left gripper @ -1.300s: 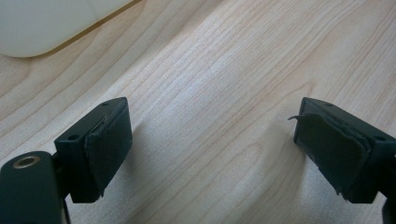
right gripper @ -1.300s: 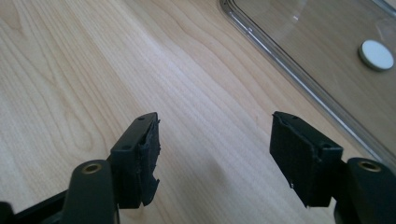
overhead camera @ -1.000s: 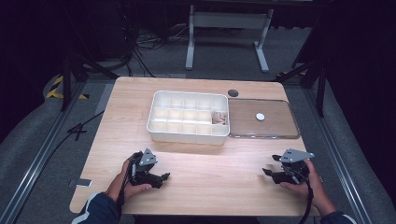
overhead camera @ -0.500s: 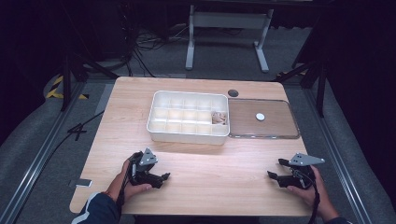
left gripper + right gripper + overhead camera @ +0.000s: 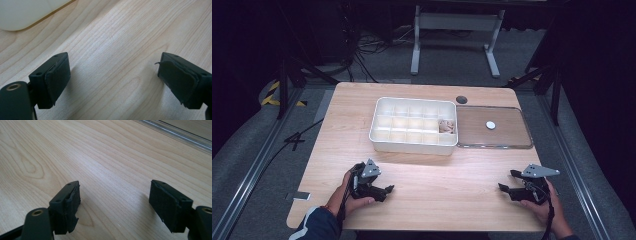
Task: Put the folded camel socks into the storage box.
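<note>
Hand-held gripper (image 5: 388, 190) low over pale wooden table (image 5: 442, 175)

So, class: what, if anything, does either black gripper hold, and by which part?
Nothing. The left gripper and right gripper are open over the bare wooden table.

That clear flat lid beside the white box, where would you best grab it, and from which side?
Probably by the clear lid's near long edge, coming in low from the person's side with the right gripper, which is nearer and open. It lies flat on the table, so only its thin rim offers a pinch; the white box blocks its left edge.
</note>
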The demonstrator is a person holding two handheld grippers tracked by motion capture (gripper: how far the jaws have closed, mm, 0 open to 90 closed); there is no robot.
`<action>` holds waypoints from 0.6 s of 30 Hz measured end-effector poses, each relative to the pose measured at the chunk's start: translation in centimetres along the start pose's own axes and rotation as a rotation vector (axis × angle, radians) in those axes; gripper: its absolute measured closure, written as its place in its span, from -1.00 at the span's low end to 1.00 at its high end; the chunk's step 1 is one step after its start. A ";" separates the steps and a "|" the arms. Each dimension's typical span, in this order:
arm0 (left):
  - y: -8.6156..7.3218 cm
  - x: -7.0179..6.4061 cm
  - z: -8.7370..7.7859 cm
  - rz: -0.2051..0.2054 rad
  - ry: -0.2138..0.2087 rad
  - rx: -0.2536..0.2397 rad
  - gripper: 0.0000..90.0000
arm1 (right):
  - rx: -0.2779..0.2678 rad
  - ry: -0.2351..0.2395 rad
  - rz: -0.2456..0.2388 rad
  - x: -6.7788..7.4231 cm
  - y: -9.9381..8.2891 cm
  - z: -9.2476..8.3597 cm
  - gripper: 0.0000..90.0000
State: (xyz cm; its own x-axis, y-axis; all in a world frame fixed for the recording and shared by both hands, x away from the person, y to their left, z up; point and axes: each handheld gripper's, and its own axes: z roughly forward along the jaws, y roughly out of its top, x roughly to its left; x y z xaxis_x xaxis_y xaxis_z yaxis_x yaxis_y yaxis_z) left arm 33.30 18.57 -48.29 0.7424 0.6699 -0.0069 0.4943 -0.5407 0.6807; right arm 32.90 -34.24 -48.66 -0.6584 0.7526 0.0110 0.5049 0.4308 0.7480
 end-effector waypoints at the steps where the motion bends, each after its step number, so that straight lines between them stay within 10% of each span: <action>1: 0.0 0.0 0.0 0.001 0.001 0.000 -0.75 | 0.001 -0.001 -0.002 0.0 0.0 0.0 -0.43; 18: 0.0 0.0 0.1 -0.006 0.000 -0.002 -0.77 | 0.004 -0.013 0.004 -0.1 0.0 0.0 -0.49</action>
State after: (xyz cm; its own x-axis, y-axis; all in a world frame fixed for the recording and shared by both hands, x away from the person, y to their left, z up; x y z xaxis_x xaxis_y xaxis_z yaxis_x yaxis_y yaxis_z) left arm 33.36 18.48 -48.33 0.7392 0.6734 -0.0109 0.4981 -0.5358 0.6817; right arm 32.95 -34.26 -48.67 -0.6491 0.7607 0.0057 0.5098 0.4295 0.7454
